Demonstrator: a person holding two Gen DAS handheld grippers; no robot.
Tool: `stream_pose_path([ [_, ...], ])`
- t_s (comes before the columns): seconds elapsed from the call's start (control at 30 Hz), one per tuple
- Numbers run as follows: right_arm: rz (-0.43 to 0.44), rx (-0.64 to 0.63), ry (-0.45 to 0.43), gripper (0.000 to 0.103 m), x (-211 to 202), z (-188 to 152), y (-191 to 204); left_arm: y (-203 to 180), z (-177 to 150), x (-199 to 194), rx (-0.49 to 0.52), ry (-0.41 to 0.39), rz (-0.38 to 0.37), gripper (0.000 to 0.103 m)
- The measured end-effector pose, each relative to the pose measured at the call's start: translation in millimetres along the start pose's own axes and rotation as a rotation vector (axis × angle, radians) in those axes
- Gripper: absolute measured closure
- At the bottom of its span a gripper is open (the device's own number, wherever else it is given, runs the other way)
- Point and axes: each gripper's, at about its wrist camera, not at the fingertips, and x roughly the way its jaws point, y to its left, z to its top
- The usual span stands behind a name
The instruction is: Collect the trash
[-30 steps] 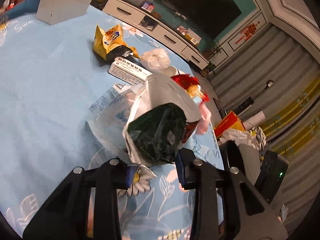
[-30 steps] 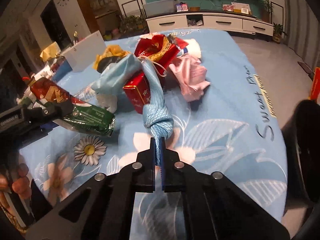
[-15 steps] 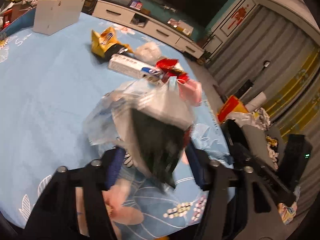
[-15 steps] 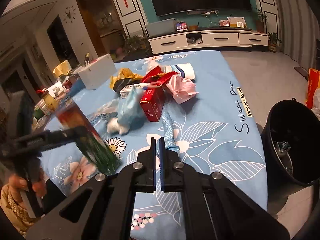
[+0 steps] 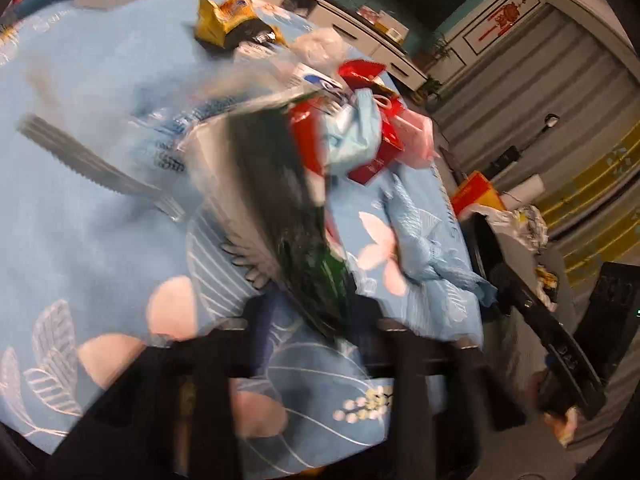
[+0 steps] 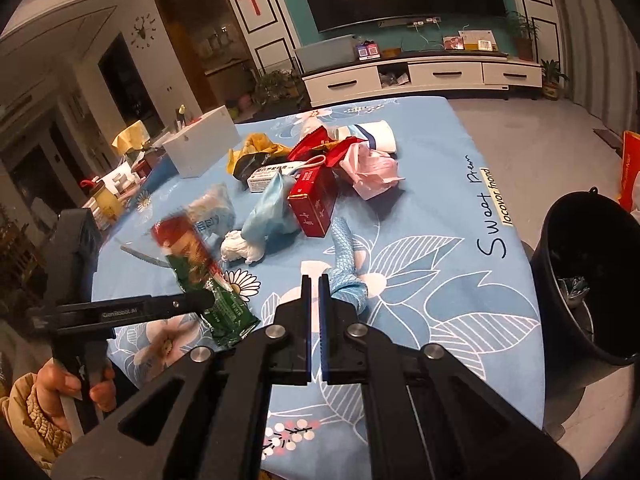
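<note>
Left claw (image 6: 204,304): closing on the red-and-green foil snack wrapper (image 6: 200,272); in the right wrist view the pads pinch it near its lower half, and the wrapper stands lifted, tilted over the blue flowered worktop (image 6: 440,200).
Right claw (image 6: 315,320): clenched; a twisted pale-blue mesh cloth (image 6: 346,264) lies just past its tips, and whether a strand is caught cannot be told.
Task thing, place: the held wrapper is well apart from the black plastic bin (image 6: 592,280), which stands off the worktop's right edge with a crumpled scrap already inside.
Rest of the trash: a red cardboard carton (image 6: 314,204), a pink crumpled bag (image 6: 372,172), a light-blue face mask (image 6: 270,208), a white tissue wad (image 6: 242,250) and a yellow-and-black snack bag (image 6: 256,156) lie heaped behind the wrapper, farther from the bin's mouth than it.
Risk, slip: the foil looks slick and the grip sits low, so the wrapper may slide out or flop during the carry toward the bin.
Risk, snag: the mesh cloth lies between wrapper and bin; a low pass may drag it.
Risk, miss: a release short of the bin's rim would drop the wrapper on the floor.
Writing, worktop: "Sweet" in script, with a yellow strip beside it too small to read surely.
Writing, left tool: "GenRobot.AI".
Writing, carton and wrapper: print too small or blurred.
</note>
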Motion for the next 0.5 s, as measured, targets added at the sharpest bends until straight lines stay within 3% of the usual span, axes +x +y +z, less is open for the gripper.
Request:
stream_pose_path([
  [0.07,0.003,0.003,-0.004,0.099,-1.2,0.1,-1.7,-1.6,-1.0,-2.5,0.016,-0.016,0.017,0.084],
  [0.13,0.004,0.013,-0.010,0.099,-2.0,-0.1,-4.5,-1.2,-0.9,-6.7,0.020,-0.023,-0.001,0.095],
  [0.33,0.019,0.031,-0.017,0.101,-3.5,-0.3,-12.3,-19.3,-0.6,-19.9,0.085,-0.061,0.008,0.095],
  [0.4,0.046,0.031,-0.009,0.096,-0.5,0.3,-14.9,-25.3,0.7,-22.4,0.106,-0.072,0.011,0.095],
  [0.43,0.055,0.036,-0.013,0.078,1.4,0.8,-15.8,-27.3,1.5,-22.9,0.110,-0.074,0.013,0.095],
  [0.47,0.061,0.042,-0.010,0.050,6.0,1.5,-18.1,-30.2,2.1,-23.4,0.120,-0.075,0.010,0.095],
  [0.5,0.054,0.053,-0.012,0.042,9.2,2.2,-20.0,-31.3,2.6,-24.2,0.126,-0.077,0.011,0.095],
])
